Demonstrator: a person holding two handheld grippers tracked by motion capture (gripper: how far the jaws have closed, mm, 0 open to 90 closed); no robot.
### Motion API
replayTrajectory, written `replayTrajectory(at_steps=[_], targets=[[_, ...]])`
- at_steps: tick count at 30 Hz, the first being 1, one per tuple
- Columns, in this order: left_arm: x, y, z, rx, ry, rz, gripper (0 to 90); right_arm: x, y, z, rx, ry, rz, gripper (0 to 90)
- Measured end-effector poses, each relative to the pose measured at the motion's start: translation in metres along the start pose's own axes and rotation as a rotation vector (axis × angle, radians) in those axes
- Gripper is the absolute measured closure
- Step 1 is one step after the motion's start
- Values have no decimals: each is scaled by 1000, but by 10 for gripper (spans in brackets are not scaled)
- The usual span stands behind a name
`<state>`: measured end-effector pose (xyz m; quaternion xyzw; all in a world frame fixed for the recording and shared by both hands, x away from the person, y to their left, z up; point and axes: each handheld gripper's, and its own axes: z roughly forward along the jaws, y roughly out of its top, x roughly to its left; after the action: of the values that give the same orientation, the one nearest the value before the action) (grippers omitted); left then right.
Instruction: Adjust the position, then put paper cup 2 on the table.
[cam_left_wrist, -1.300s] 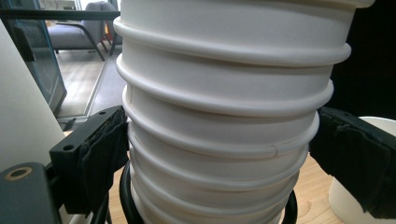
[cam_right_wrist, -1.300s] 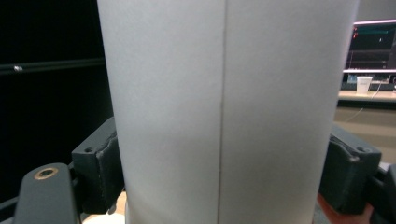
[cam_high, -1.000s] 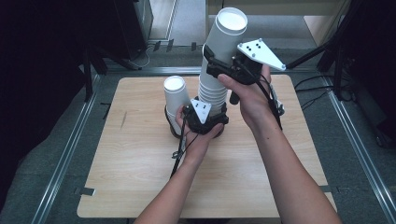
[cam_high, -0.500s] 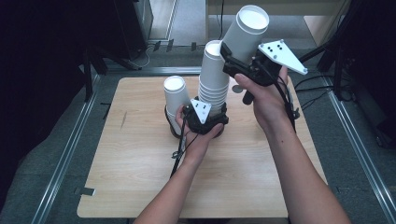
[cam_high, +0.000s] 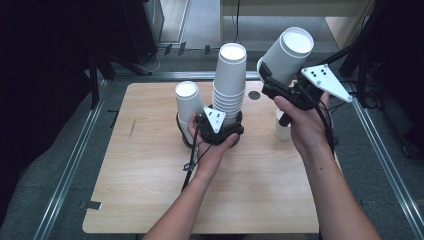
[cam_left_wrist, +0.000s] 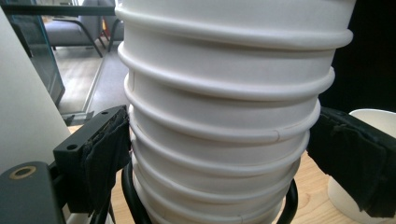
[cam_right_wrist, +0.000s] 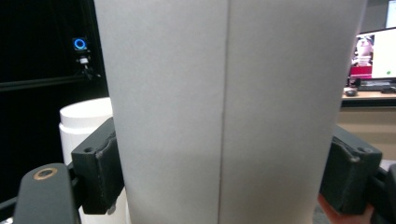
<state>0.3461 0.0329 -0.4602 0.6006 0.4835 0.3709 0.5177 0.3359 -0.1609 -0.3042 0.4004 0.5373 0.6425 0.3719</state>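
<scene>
— White paper cups all round, is that right? Where do my tongs stand?

— Yes. I have the left tongs (cam_high: 223, 131) low on the wooden counter (cam_high: 150, 185), clamped around the foot of the stack of paper cups (cam_high: 229, 82). In the left gripper view the two black jaws press on either side of the stack's rolled rims (cam_left_wrist: 224, 121), so that pair is gripping the stack.

— And the stack itself?

— It stands upright near the middle of the counter, toward the far edge, mouths down, with flat bottoms up.

— What about my right hand?

— I hold the right tongs (cam_high: 272, 82) up in the air, right of the stack and apart from it. They are closed on a single paper cup (cam_high: 287, 55), which tilts, its base pointing up and away from me. In the right gripper view the cup's smooth wall with its seam (cam_right_wrist: 224, 116) sits between both jaws, touching each.

— Anything else on the counter?

— One lone upturned cup (cam_high: 187, 102) stands just left of the stack, beside my left hand (cam_high: 210, 150). Another cup (cam_high: 282, 131) stands on the counter under my right hand (cam_high: 305, 125), mostly hidden by it; I cannot tell more about it. A small dark round mark (cam_high: 254, 95) sits on the counter right of the stack.

— Do the cables get in the way?

— The left tongs' cable (cam_high: 192, 160) trails back along my left forearm over the counter; it touches no cup.
</scene>
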Motion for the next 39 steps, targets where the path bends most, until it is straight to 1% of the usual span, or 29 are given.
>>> replayTrajectory(at_steps=[2,3,6,9,10,11,12,13,14,16,17,19,20,22,24,26,27,28,29,30,31,32,33,36,38,39], targets=[[0,-1,-1,0,-2,-2,66,-4,-4,-5,1,-4,6,163],[0,-1,-2,0,-6,-3,66,-6,-6,-7,1,-10,1,163],[0,-1,-6,1,-21,-6,66,-10,-15,-13,12,-31,-38,163],[0,-1,-13,-7,-38,-2,66,-12,-27,-19,27,-37,-51,163],[0,-1,-13,-7,-38,-2,65,-13,-30,-22,29,-39,-58,163],[0,-1,-19,-10,-43,12,65,-13,-34,-24,34,-42,-67,163],[1,-1,-22,-11,-47,16,65,-13,-38,-26,36,-45,-74,162],[1,-1,-25,-14,-51,14,65,-14,-42,-28,42,-44,-77,162],[1,-1,-25,-14,-51,14,65,-14,-42,-28,42,-44,-77,162],[2,-2,-31,-10,-65,16,65,-14,-50,-33,53,-44,-73,162],[2,-3,-35,-11,-70,13,65,-14,-58,-39,62,-43,-76,162],[2,-4,-42,-7,-77,27,65,-14,-67,-45,71,-49,-94,162],[3,-6,-49,-4,-92,26,65,-14,-71,-48,75,-52,-98,162],[3,-7,-56,0,-99,25,65,-13,-78,-54,82,-50,-98,162],[4,-7,-62,6,-106,31,64,-12,-85,-60,85,-52,-119,161],[4,-7,-66,8,-112,27,64,-11,-87,-63,91,-53,-125,161],[6,-7,-73,15,-124,27,64,-10,-92,-68,94,-52,-140,161],[6,-8,-76,16,-127,29,65,-9,-95,-71,93,-53,-148,161],[6,-8,-76,16,-127,29,64,-8,-97,-74,95,-56,-156,161],[8,-8,-84,16,-137,30,64,-8,-99,-76,97,-56,-166,160],[8,-8,-84,16,-137,30,64,-8,-99,-76,97,-56,-166,160],[8,-8,-87,20,-142,31,64,-7,-102,-78,100,-58,-177,160],[11,-8,-94,29,-151,34,64,-7,-106,-82,105,-58,-190,161],[13,-7,-101,40,-165,28,64,-6,-112,-86,111,-63,-207,160],[15,-6,-111,44,-188,26,64,-6,-121,-91,126,-68,-229,160],[15,-6,-111,44,-188,26,64,-6,-121,-91,126,-68,-229,160]])
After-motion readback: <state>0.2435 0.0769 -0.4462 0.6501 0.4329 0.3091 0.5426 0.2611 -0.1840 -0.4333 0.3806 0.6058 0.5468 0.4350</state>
